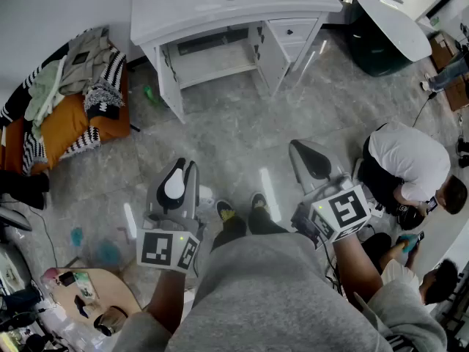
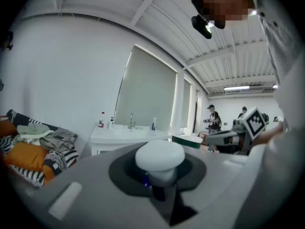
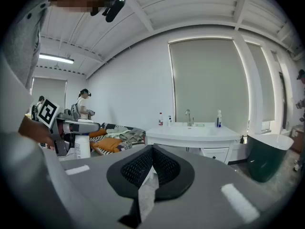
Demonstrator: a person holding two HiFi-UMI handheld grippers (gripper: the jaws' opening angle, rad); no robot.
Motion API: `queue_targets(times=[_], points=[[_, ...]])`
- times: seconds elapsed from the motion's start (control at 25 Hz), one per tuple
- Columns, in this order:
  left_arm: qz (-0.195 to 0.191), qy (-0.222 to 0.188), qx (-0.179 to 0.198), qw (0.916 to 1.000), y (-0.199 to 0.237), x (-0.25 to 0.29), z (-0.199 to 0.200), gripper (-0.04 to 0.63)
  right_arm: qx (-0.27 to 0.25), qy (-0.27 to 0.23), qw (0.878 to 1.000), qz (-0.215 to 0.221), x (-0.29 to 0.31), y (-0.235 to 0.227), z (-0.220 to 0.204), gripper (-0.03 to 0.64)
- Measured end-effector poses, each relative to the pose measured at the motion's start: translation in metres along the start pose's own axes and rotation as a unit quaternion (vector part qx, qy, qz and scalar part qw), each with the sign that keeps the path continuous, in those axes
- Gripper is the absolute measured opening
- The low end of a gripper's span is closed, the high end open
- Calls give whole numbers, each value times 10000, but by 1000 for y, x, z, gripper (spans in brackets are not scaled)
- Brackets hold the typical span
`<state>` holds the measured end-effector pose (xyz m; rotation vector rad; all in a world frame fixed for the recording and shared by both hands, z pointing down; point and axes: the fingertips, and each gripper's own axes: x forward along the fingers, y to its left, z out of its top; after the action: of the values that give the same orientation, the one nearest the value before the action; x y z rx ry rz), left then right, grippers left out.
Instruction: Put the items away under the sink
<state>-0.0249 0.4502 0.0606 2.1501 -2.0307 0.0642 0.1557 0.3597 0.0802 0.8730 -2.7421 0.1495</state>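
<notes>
My left gripper (image 1: pixel 181 170) has its jaws pinching a white bottle (image 2: pixel 159 157), cap up between them. My right gripper (image 3: pixel 151 152) has its jaws closed on a thin pale sheet (image 3: pixel 145 195). The sink cabinet (image 1: pixel 168 81) is well ahead.

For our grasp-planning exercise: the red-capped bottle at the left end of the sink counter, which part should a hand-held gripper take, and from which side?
Probably its body just below the cap, coming in level from the front. The red-capped bottle stands upright and slim, with the wall close behind it and a smaller bottle right beside it.
</notes>
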Motion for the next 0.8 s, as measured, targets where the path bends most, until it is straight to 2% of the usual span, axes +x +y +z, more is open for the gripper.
queue_targets(times=[0.48,0.8], points=[[-194,-96,-11,9998,8,-19,0,77,191,-134,9996,-141,1,20,4,-6],[-232,-206,8,9995,34,-32,2,77,-94,-87,9998,173,18,63,9,-3]])
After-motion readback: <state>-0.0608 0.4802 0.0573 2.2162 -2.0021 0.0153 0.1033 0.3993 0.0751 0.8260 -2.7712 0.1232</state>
